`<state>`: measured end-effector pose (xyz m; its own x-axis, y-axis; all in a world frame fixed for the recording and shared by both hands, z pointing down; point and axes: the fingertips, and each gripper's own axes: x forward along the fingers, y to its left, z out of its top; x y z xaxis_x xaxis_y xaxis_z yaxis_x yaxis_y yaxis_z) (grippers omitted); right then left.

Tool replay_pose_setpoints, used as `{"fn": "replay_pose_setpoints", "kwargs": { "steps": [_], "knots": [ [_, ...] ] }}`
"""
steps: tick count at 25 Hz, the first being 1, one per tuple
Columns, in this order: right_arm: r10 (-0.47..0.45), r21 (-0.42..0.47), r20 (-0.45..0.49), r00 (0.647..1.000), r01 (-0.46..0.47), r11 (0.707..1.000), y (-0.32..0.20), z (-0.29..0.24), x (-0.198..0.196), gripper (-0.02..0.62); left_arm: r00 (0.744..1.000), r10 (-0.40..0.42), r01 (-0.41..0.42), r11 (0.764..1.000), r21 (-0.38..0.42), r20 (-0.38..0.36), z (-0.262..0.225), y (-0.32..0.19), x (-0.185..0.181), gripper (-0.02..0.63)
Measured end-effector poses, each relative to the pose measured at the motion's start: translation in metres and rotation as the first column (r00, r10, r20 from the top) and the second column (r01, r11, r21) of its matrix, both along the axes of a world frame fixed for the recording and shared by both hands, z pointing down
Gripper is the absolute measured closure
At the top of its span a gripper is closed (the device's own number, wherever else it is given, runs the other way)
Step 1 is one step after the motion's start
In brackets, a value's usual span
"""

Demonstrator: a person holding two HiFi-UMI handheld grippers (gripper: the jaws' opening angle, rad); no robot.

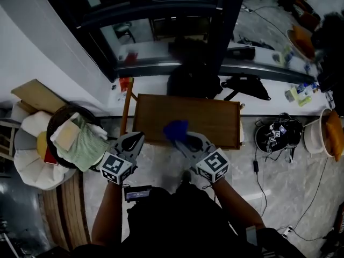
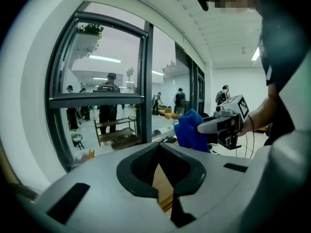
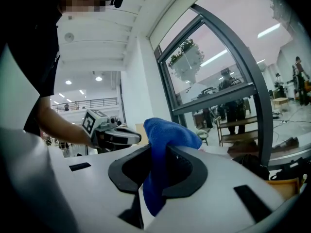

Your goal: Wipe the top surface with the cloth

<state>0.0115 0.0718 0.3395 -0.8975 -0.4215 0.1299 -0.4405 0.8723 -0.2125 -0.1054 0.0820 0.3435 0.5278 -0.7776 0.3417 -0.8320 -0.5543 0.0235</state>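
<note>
A brown wooden table top [image 1: 215,117] lies below and ahead of me in the head view. My right gripper [image 1: 183,137] is shut on a blue cloth [image 1: 176,129], holding it over the top's front edge, left of centre. In the right gripper view the cloth [image 3: 167,130] bunches above the jaws and hangs down between them at my right gripper [image 3: 158,152]. My left gripper [image 1: 137,140] hovers by the table's front left corner, jaws together and holding nothing. In the left gripper view, wood shows below my left gripper [image 2: 159,147], and the cloth [image 2: 189,130] is off to the right.
A dark round basket [image 1: 56,123] with folded towels stands on the left. A black bag [image 1: 191,79] rests against the white ledge behind the table. On the floor to the right lie a black helmet-like item [image 1: 277,136], cables and a pale bowl [image 1: 317,136].
</note>
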Motion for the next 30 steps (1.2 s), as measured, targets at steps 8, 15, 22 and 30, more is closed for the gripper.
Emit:
{"fn": "replay_pose_setpoints", "kwargs": {
  "steps": [8,15,22,30],
  "knots": [
    [-0.009,-0.035,0.008,1.0,0.009,0.999,-0.039,0.009,-0.012,0.526,0.999,0.03,-0.031,0.999,-0.038,-0.015,0.006,-0.029,0.006,0.595],
    [0.009,-0.068,-0.032,0.999,-0.011,0.998,-0.076,0.029,-0.046,0.526,0.999,0.045,-0.047,0.996,-0.073,-0.03,0.017,-0.06,-0.028,0.595],
    [0.01,-0.1,-0.07,0.997,-0.017,0.995,-0.114,0.04,-0.092,0.526,0.996,0.074,-0.08,0.989,-0.121,-0.053,0.028,-0.101,-0.077,0.595],
    [0.033,-0.22,-0.107,0.994,-0.056,0.974,-0.157,0.076,-0.164,0.526,0.998,0.046,-0.053,0.973,-0.223,-0.04,0.055,-0.144,-0.143,0.595]
  ]
}}
